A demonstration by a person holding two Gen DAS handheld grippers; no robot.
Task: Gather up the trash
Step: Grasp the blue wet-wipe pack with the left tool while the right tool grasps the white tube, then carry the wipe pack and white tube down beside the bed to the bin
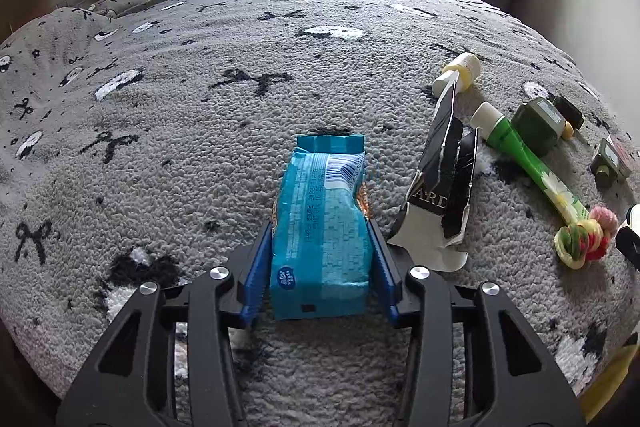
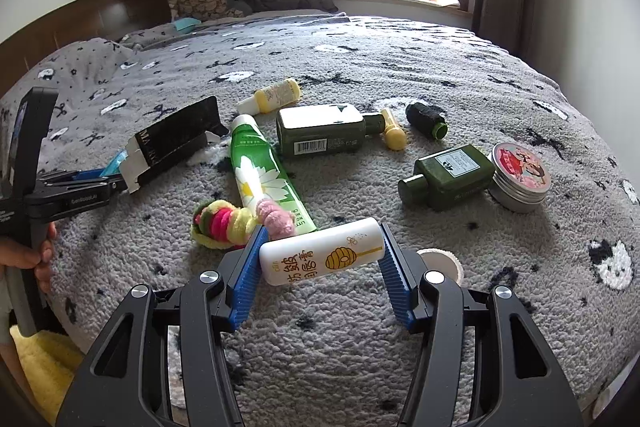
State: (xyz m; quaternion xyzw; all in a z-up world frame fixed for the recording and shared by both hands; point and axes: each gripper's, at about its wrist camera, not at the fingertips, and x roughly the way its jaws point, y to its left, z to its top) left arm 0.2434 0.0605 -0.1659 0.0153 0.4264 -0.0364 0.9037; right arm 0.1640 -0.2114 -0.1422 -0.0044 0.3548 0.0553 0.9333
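My left gripper (image 1: 320,227) is shut on a blue snack wrapper (image 1: 320,223), held lengthwise between the blue pads just above the grey blanket. A torn black-and-white carton (image 1: 440,187) lies just to its right. It shows in the right wrist view (image 2: 172,147), with the left gripper (image 2: 108,179) beside it. My right gripper (image 2: 322,231) is shut on a white tube with a beehive print (image 2: 320,255), held crosswise by its ends.
On the bed lie a green daisy tube (image 2: 264,171), a coloured hair scrunchie (image 2: 228,219), two dark green bottles (image 2: 324,135) (image 2: 452,175), a small yellow bottle (image 2: 276,95), a round tin (image 2: 520,175), a black spool (image 2: 426,121) and a tape roll (image 2: 440,259). The headboard (image 2: 100,11) is at left.
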